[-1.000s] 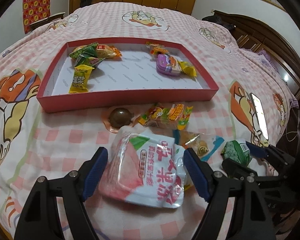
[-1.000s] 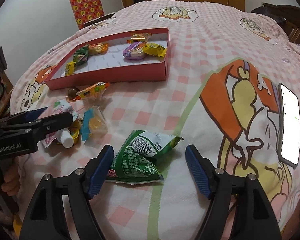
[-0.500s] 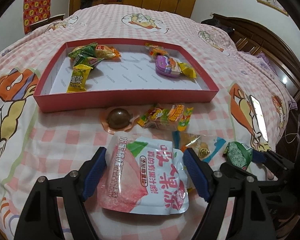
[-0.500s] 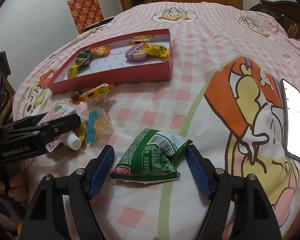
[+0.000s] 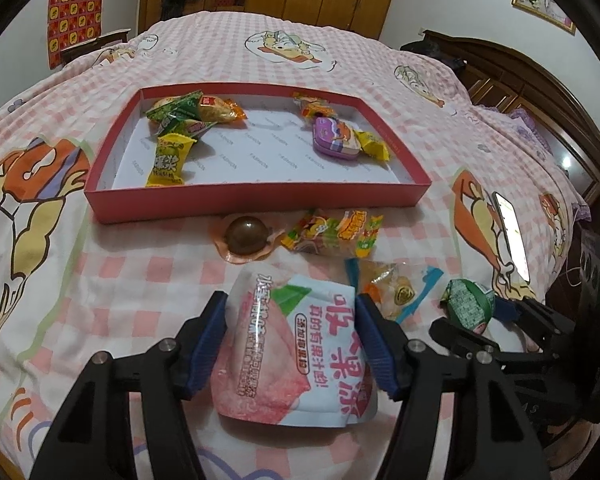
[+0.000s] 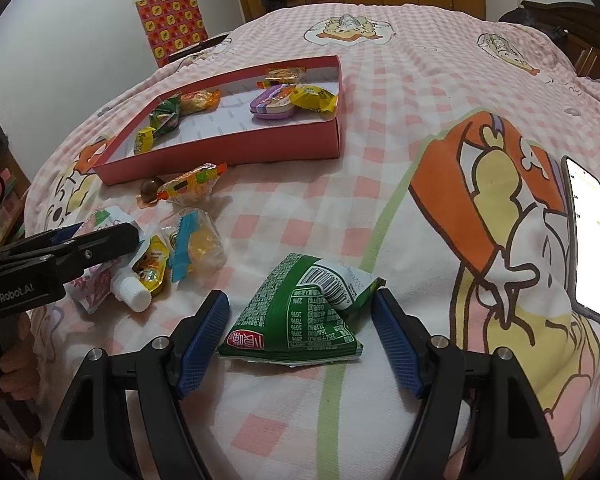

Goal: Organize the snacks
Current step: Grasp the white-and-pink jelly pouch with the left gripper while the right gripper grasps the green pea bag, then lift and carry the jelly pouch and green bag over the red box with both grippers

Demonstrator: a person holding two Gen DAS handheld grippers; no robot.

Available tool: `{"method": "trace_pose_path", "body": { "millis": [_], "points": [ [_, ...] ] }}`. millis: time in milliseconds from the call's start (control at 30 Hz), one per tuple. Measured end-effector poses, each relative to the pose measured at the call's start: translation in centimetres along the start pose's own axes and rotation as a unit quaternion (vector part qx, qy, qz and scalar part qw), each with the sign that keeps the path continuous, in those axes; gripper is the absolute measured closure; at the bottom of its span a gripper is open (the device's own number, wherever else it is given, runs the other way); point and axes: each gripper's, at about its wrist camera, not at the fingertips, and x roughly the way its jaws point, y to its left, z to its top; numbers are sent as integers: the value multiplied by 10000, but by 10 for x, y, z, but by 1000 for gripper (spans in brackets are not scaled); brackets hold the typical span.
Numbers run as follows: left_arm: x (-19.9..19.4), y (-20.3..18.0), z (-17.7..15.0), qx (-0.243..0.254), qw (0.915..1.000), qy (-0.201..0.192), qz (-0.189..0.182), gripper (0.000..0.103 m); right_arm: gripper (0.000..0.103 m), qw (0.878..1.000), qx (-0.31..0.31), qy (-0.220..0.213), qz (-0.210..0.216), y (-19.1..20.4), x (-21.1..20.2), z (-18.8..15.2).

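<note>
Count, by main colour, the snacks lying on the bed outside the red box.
Pink and white pouch: 1
Green packet: 1
Brown ball: 1
Orange-yellow wrapper and small yellow pouch: 2
Clear packet with blue edges: 1
Total: 6

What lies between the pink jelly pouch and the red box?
In the left wrist view, a brown chocolate ball and an orange-yellow candy pack lie on the bedspread between the pink jelly pouch and the red box.

Left hand-held gripper (image 5: 290,338) pads pinch inward; right hand-held gripper (image 6: 302,338) jaws spread, angled down
</note>
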Motion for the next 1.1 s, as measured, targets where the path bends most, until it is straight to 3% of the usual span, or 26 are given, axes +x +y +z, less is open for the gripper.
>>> {"method": "trace_pose_path", "body": {
  "millis": [367,1100],
  "points": [
    [-16,-2,0,101,9997,-200,22,36,42,9999,-56,-100,-5,3,-6,-2],
    [-35,11,13,-37,9986,-479,214,36,43,9984,-154,-287,458,18,-24,12]
  ]
}}
